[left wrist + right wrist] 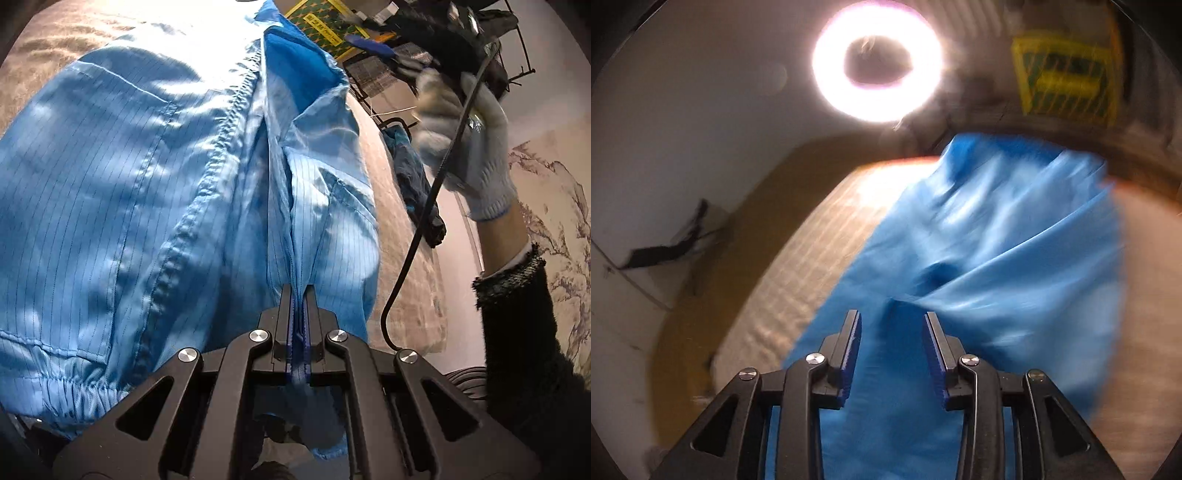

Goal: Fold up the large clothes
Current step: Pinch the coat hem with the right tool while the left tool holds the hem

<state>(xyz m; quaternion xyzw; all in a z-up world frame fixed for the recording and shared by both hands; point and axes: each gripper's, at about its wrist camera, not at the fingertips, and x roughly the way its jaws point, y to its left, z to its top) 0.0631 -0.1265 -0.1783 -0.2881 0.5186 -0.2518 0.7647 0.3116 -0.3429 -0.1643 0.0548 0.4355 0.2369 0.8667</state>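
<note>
Blue garment (155, 192): thin, glossy synthetic cloth with fine dark pinstripes, raised stitched seams, and an elastic gathered hem along the lower left edge. It lies spread across a bed (402, 236) covered in a beige, nubby, quilted-looking fabric; a darker blue lining shows where the upper edge turns over.

Left tool (298, 295): black angular linkage arms with round silver pivot pins. Its two fingers are pressed together, pinching a narrow pleated ridge of the garment, which bunches into tight vertical folds running up from the grip.

Right tool (892, 325): same black frame, with ribbed blue pads (854, 343) on the inner faces. The fingers stand spread apart, the pads clear of the cloth; the blue fabric lies rumpled below and beyond them. This view is motion-blurred, so the weave cannot be read.

Right hand (469, 147), seen from the left wrist: white knitted glove, fuzzy dark sleeve at the wrist, raised beside the bed's edge. A thin black cable (424, 229) curves down from it.

Ring light (877, 62): bright circular glow above the far end of the bed.
</note>
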